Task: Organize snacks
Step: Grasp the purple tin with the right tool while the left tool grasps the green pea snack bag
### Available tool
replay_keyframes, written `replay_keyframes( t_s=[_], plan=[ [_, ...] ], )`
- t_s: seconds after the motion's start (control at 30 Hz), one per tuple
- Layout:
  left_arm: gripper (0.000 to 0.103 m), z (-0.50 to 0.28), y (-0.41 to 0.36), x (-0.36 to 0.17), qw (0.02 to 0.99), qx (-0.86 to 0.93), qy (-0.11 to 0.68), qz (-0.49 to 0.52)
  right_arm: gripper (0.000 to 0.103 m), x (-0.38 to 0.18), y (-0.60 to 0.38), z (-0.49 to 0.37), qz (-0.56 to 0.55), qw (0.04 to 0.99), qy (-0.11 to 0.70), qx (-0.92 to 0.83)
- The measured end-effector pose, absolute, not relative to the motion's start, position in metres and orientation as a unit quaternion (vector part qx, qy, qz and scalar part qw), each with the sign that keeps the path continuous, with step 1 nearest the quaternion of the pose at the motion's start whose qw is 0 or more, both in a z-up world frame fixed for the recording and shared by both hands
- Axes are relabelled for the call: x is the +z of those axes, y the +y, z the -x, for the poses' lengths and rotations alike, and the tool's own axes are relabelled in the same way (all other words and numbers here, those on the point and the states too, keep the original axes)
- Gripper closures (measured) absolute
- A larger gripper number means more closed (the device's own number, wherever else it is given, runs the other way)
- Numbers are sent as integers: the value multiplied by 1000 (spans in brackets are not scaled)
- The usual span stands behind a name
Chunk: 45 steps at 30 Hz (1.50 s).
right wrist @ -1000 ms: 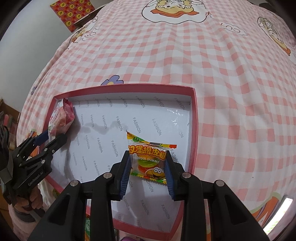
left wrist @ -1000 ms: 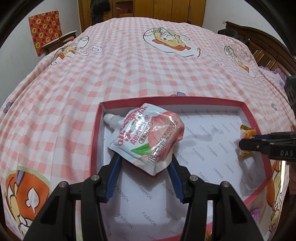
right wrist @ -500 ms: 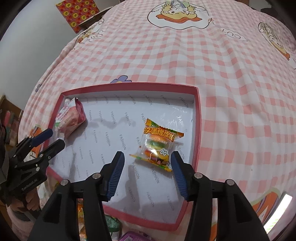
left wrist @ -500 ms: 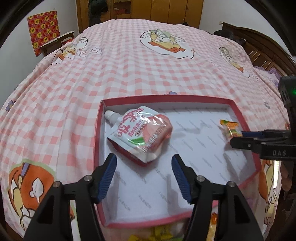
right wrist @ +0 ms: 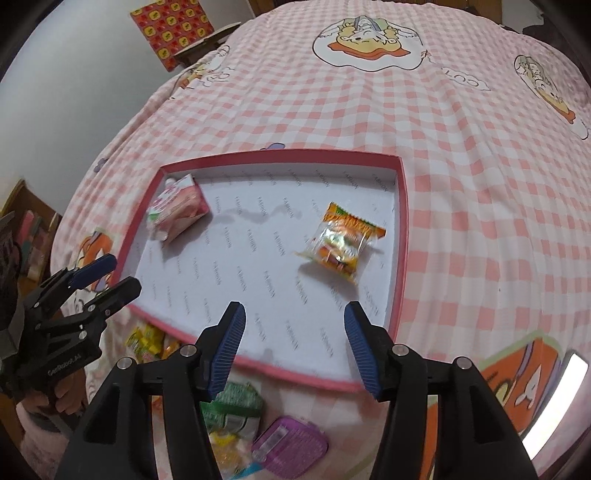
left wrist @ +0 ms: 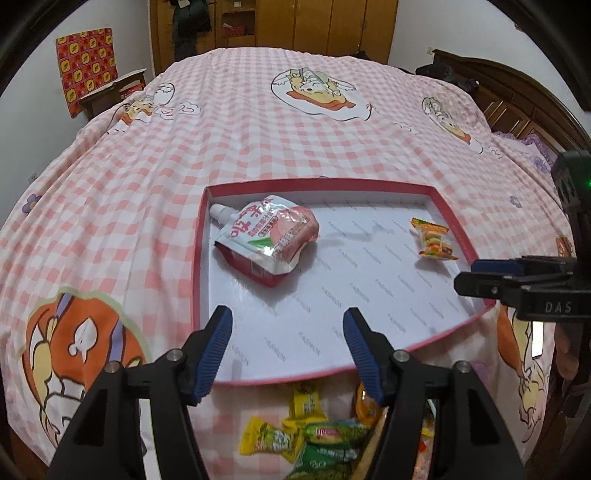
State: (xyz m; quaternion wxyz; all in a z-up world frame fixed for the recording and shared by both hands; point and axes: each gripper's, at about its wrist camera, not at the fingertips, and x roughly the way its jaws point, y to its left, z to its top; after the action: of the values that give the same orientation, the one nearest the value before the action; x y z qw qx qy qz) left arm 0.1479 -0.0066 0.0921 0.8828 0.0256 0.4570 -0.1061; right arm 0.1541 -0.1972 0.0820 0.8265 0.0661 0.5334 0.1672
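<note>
A shallow red-rimmed box with a white floor lies on the pink checked bedspread. A pink peach drink pouch lies in its left part. A burger gummy packet lies at its right. My left gripper hovers open over the box's near edge, nothing between its fingers. My right gripper is likewise open and empty, pulled back over the near rim. The left gripper also shows at the left of the right wrist view, the right gripper at the right of the left wrist view.
A pile of loose snacks lies on the bed just in front of the box, with a purple case among them. A wooden headboard borders the bed at the right, a wardrobe stands behind.
Both grippers opened and let go: the pouch and the gummy packet now lie in the box. Both grippers have pulled back toward the near edge, bringing the snack pile into view.
</note>
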Motion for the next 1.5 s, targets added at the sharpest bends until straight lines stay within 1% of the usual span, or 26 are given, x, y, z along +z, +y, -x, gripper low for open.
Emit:
replay_keyframes(
  t_s=[0.73,1.0,1.5],
  plan=[
    [37,-80,9,98,886,-107,451,-10,46,88,-185,-79,-63,828,524,187],
    [37,-59,17,85,881,-105,461,5,46,77,-182,-60,-63,824,532,186],
    [37,-54,11,53,865,-112,489,13,46,48,-189,-47,-60,816,558,138]
  ],
)
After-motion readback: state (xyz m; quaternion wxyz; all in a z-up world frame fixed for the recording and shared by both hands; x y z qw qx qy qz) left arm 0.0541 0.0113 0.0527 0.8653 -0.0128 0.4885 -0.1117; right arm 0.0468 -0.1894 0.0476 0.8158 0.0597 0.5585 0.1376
